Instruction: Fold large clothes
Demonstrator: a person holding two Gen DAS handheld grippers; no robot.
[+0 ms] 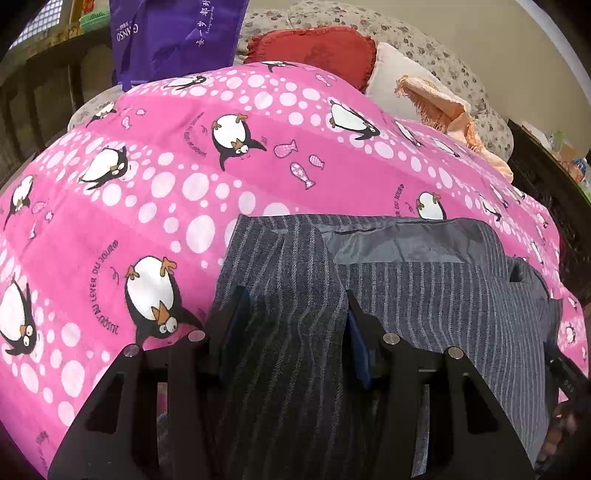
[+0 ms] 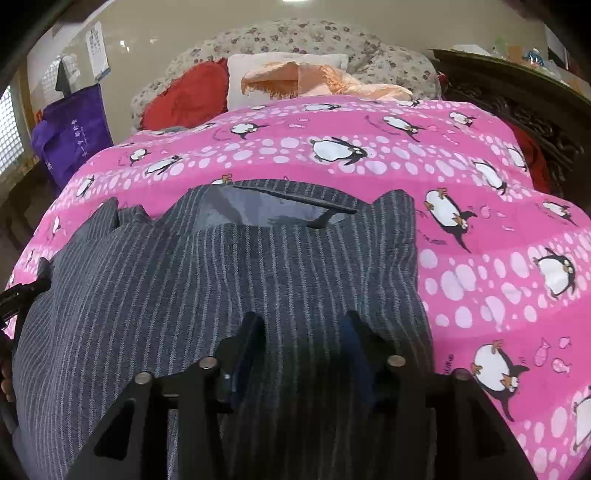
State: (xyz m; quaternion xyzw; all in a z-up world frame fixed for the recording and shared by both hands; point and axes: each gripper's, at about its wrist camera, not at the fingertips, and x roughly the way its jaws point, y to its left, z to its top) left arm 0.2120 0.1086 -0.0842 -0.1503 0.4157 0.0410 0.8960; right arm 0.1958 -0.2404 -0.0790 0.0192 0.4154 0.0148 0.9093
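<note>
Both tongs are over the same garment on the bed. Left tongs (image 1: 295,314): the two fingers stand apart, with a raised ridge of the grey pinstriped garment (image 1: 424,295) running up between them; the blue pads (image 1: 236,317) sit at the sides of that ridge, and whether they press the cloth cannot be told. Right tongs (image 2: 303,332): fingers likewise apart, straddling a dark fold of the garment (image 2: 258,266); contact with the pads (image 2: 354,339) cannot be confirmed either.

The garment lies on the pink penguin-print quilt (image 1: 184,177), near the foot end of the bed. Its far edge is turned open, showing a smooth grey lining (image 2: 258,210) and a dark strip across it. In the left view the cloth extends rightward from the tongs; in the right view it extends leftward, so the two tongs hold positions at opposite sides of the garment.

At the head of the bed: a red cushion (image 2: 188,96), a cream pillow (image 2: 288,62) with an orange fringed cloth (image 2: 317,81) draped on it, and a floral bolster (image 2: 295,35) behind. A purple bag (image 2: 70,129) stands left of the bed. Dark carved wood (image 2: 535,110) borders the right side.
</note>
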